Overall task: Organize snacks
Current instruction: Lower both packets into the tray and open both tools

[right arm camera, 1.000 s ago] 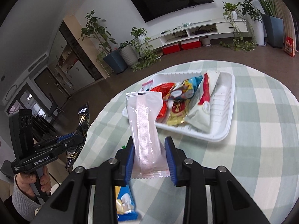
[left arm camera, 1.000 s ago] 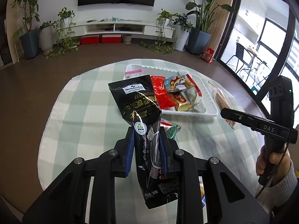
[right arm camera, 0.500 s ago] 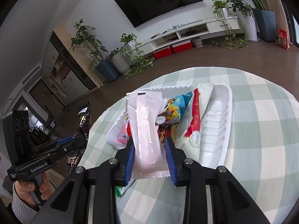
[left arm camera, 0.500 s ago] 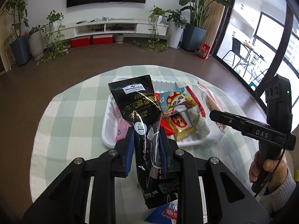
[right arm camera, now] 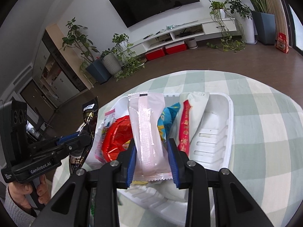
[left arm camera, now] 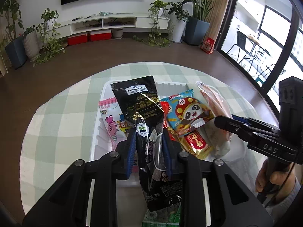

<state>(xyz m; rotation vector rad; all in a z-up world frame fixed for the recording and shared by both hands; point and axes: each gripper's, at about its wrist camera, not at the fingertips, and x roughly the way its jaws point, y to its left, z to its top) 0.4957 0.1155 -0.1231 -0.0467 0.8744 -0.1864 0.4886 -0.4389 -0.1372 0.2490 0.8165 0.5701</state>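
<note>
Above the near edge of the white tray (left arm camera: 94, 141): one black snack packet (left arm camera: 140, 102), pinched at its lower half in the left claw (left arm camera: 149, 132). Stands nearly upright, top end leaning over the tray. Claw nearly closed, blue pads on both sides of the packet, jaws just eased apart a little with the packet between them.

Beside it, over the same tray: one pale pink packet (right arm camera: 146, 117), clamped near its bottom seam in the right claw (right arm camera: 151, 143). Narrow gap between the pads, filled by the packet. Points long-ways across the tray.

Inside the tray, under both: five packets, lying loose and overlapping. One pink cartoon packet (left arm camera: 109, 117) at the left, one red foil packet (right arm camera: 115, 138), one blue panda packet (left arm camera: 185, 113), one red-and-gold packet (left arm camera: 197, 143), one white packet with a red stripe (right arm camera: 191, 117). Right part of the tray bare.

Under the tray: a round surface with a green-and-white checked cloth (left arm camera: 62, 123). Edge of one green packet (left arm camera: 161, 221) just visible on it below the left claw.

Two hands, one per handle: right hand (left arm camera: 272, 177), left hand (right arm camera: 24, 189), both in grey sleeves.
</note>
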